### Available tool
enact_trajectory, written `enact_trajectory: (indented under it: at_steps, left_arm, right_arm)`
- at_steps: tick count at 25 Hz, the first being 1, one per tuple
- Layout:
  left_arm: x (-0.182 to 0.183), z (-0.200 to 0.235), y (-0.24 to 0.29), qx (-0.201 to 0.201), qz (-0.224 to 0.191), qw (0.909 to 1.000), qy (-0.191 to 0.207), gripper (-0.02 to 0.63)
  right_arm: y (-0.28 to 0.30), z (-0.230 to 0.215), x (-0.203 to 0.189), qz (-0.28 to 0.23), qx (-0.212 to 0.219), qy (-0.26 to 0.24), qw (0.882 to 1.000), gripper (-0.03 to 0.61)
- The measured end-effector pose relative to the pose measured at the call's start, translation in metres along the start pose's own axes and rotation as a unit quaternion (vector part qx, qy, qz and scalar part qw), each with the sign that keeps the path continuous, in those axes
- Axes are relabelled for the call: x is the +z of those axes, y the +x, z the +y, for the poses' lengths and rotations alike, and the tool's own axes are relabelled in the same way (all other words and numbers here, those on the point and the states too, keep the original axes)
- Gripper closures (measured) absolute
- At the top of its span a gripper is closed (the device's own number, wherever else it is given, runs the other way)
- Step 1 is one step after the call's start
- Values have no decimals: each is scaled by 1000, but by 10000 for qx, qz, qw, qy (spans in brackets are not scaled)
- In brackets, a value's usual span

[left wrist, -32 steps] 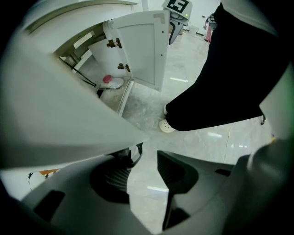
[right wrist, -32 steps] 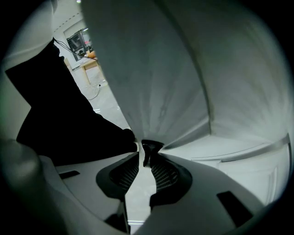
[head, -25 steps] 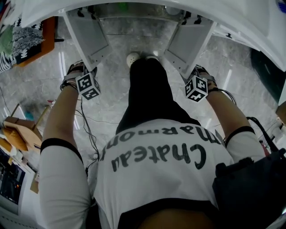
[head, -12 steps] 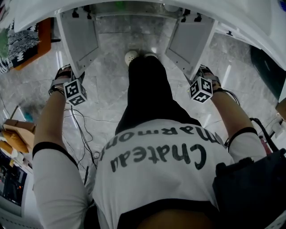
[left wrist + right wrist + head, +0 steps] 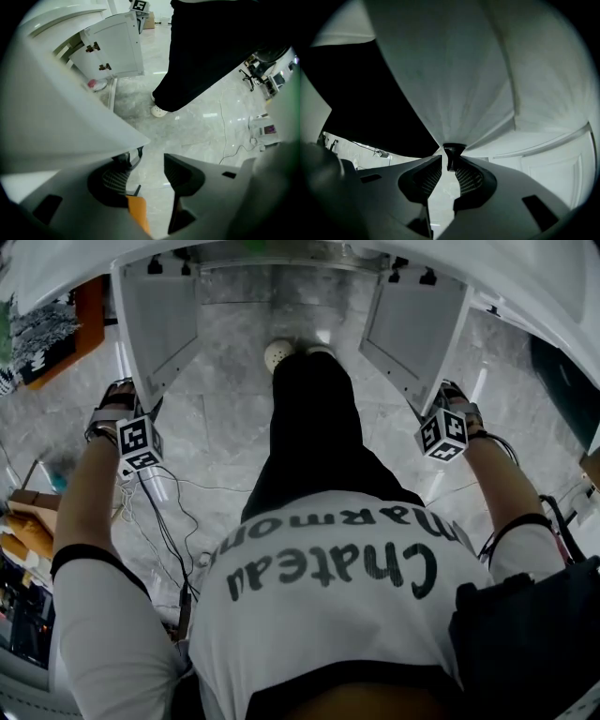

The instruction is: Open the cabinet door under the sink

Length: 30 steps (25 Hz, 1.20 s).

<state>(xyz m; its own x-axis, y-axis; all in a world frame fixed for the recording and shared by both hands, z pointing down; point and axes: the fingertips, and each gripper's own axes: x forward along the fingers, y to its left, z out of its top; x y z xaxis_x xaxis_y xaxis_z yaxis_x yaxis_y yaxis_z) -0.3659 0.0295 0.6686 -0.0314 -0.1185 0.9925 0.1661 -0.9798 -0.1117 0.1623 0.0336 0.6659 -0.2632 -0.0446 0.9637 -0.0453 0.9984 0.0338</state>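
Both white doors of the cabinet under the sink stand swung out: the left door (image 5: 155,324) and the right door (image 5: 417,329). My left gripper (image 5: 147,171) points down at the left door's lower edge (image 5: 70,126). Its jaws are opening, and the black handle (image 5: 132,156) lies beside the left pad (image 5: 115,178) with open floor in the gap. My right gripper (image 5: 447,176) is shut on the right door's black handle (image 5: 452,157). In the head view only the marker cubes show, left (image 5: 139,443) and right (image 5: 442,434).
The person's black-trousered leg (image 5: 314,427) and white shoe (image 5: 278,354) stand between the doors. Cables (image 5: 164,521) trail over the marble floor at the left. Wooden items (image 5: 23,531) lie far left. A pink thing (image 5: 96,84) lies inside the cabinet.
Both doors have swung wider. My left gripper has moved out to the left along its door's edge, and my right gripper has moved a little to the right with its door.
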Motion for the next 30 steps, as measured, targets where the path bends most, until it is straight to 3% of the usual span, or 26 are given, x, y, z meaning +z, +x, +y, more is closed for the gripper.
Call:
enact_trajectory:
  at_steps: [11, 21, 30]
  left_arm:
    - [-29, -7, 2, -207, -88, 9958, 889, 378]
    - [-41, -8, -1, -343, -138, 9864, 1604, 364]
    - [-40, -9, 0, -403, -127, 9825, 1816, 352]
  right_arm:
    - [-6, 1, -23, 30, 105, -425, 9990, 499]
    - [-11, 4, -39, 114, 495, -1343, 9896, 492]
    - [-12, 5, -44, 300, 902, -1917, 9768, 462]
